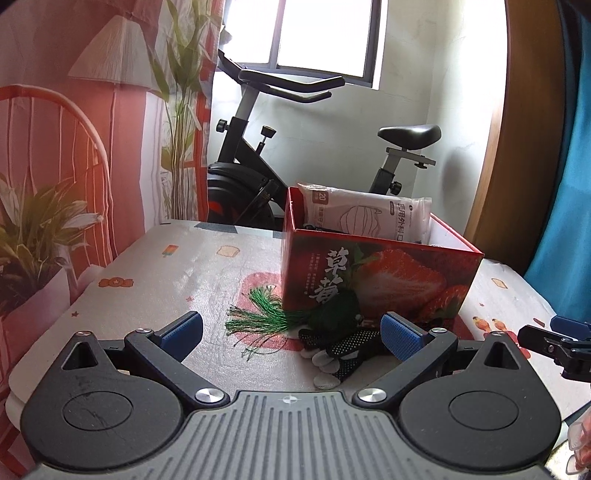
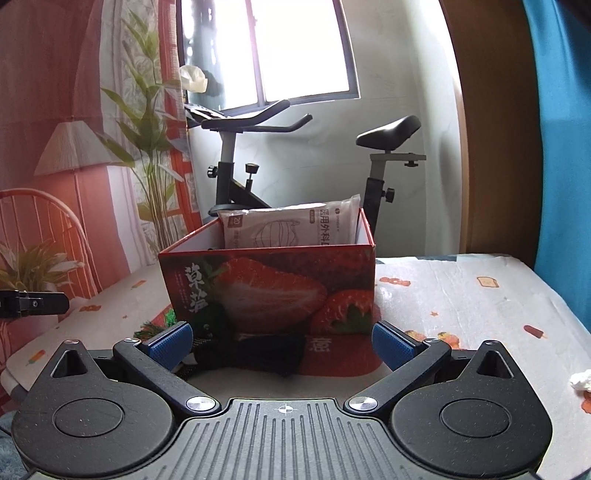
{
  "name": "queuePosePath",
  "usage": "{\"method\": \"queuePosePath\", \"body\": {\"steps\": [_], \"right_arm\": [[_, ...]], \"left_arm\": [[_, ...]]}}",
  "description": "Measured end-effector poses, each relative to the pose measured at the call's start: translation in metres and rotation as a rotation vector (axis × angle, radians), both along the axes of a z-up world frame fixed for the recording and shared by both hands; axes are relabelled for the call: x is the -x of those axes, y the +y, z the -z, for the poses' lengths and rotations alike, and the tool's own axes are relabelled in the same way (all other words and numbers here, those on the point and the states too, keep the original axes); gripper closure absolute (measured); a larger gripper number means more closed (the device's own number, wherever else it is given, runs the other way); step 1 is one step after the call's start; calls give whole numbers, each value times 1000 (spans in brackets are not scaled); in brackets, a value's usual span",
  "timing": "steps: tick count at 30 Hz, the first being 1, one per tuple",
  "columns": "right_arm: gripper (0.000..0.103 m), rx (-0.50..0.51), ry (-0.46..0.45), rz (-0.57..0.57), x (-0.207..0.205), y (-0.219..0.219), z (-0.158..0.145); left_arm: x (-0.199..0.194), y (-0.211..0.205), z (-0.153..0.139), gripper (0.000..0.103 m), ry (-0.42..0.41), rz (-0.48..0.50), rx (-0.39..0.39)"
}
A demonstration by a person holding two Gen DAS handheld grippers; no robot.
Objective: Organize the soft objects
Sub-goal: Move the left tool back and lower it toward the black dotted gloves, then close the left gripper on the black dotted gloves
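Two soft things on the tabletop: a green tasselled plush piece (image 1: 332,306) and a black dotted glove with white fingertips (image 1: 340,350), both lying just in front of the box's near wall.
Green plush piece: its body touches the box front; loose green threads (image 1: 255,317) fan out to the left across the cloth.
Dotted glove: near side of the green piece, touching it, fingertips pointing toward the near edge; in the right wrist view it shows as a dark heap (image 2: 255,350) low in front of the box.
Box: red cardboard box printed with strawberries (image 1: 384,280), open at the top, standing on the tabletop.
Inside the box: a white plastic pack of face masks (image 1: 369,214) leaning upright against the far wall, its top above the rim.
Left hand-held gripper (image 1: 291,332): jaws spread wide, holding nothing, low over the tabletop with the glove and green piece between its blue pads.
Right hand-held gripper (image 2: 282,343): jaws spread wide, holding nothing, facing the box front, the dark glove just beyond its left pad.
Tabletop (image 1: 166,280): covered with a pale cloth printed with small food pictures.
Right edge of cloth: a small white crumpled scrap (image 2: 580,380).
Far background: a black exercise bike (image 1: 258,162) under a bright window (image 1: 325,33).
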State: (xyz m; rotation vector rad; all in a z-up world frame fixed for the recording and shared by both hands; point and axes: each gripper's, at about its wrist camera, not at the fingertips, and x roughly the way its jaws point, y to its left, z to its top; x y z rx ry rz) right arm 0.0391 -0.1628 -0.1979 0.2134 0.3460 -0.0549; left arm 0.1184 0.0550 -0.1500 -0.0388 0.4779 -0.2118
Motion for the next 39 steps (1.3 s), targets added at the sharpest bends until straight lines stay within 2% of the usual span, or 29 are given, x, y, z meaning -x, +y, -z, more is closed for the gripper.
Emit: {"method": "queuePosePath", "body": {"steps": [6, 15, 17, 20, 24, 28, 32, 39], "right_arm": [[0, -17, 49, 34, -10, -2, 15], [1, -31, 112, 4, -35, -7, 36], [3, -20, 116, -14, -40, -6, 40], [14, -1, 137, -39, -52, -6, 44], [25, 5, 157, -75, -69, -8, 53], [35, 3, 180, -98, -87, -8, 60], [40, -16, 196, -130, -106, -10, 65], [46, -87, 231, -107, -137, -19, 74]], "left_arm": [[-6, 6, 11, 0, 33, -11, 15], [-31, 1, 32, 0, 148, 6, 41], [-34, 0, 39, 0, 175, 19, 57], [-40, -2, 47, 0, 203, 15, 37], [-55, -4, 55, 0, 237, 26, 54], [-67, -15, 62, 0, 244, 86, 75], [-79, -28, 71, 0, 262, 119, 92], [-97, -52, 86, 1, 260, 153, 19]]}}
